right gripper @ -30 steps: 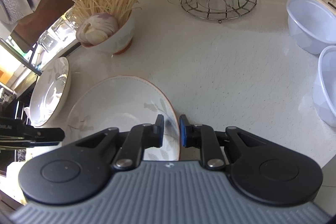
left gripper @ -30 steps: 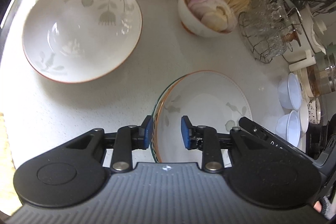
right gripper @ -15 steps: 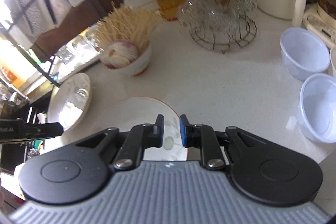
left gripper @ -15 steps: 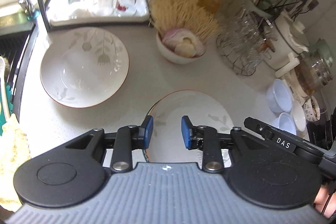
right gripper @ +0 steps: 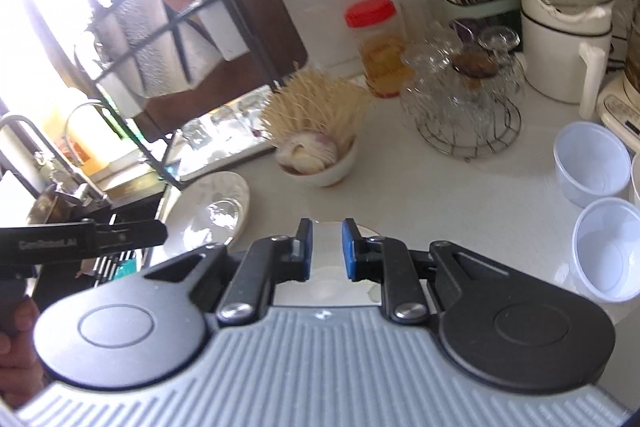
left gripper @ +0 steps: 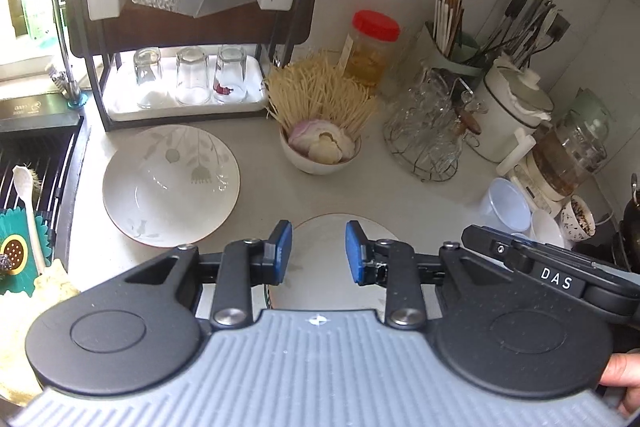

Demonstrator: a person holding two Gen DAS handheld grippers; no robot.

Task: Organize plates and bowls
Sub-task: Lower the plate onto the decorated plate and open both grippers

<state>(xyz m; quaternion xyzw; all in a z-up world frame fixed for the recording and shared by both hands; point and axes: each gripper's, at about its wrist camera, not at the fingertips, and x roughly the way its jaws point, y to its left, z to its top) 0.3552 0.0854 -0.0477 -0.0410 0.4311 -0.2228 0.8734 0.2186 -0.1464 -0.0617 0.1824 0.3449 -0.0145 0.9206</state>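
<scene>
A white plate [left gripper: 320, 263] with a brown rim and leaf print lies on the counter just below both grippers; it also shows in the right wrist view [right gripper: 324, 263]. A large white floral bowl [left gripper: 172, 183] sits to its left by the sink and shows in the right wrist view [right gripper: 216, 203]. My left gripper [left gripper: 318, 253] is open and empty above the plate. My right gripper [right gripper: 324, 251] is open and empty above the plate's right side.
A small bowl of onion and enoki mushrooms [left gripper: 320, 151] stands behind the plate. A wire rack of glass cups [left gripper: 424, 139], a red-lidded jar [left gripper: 370, 47], white plastic cups [right gripper: 592, 163], a dish rack [left gripper: 188, 27] and the sink [left gripper: 32, 163] surround the counter.
Both grippers have risen and pulled back from the plate. The right gripper's fingers have opened off the plate's rim, and the plate now lies flat on the counter.
</scene>
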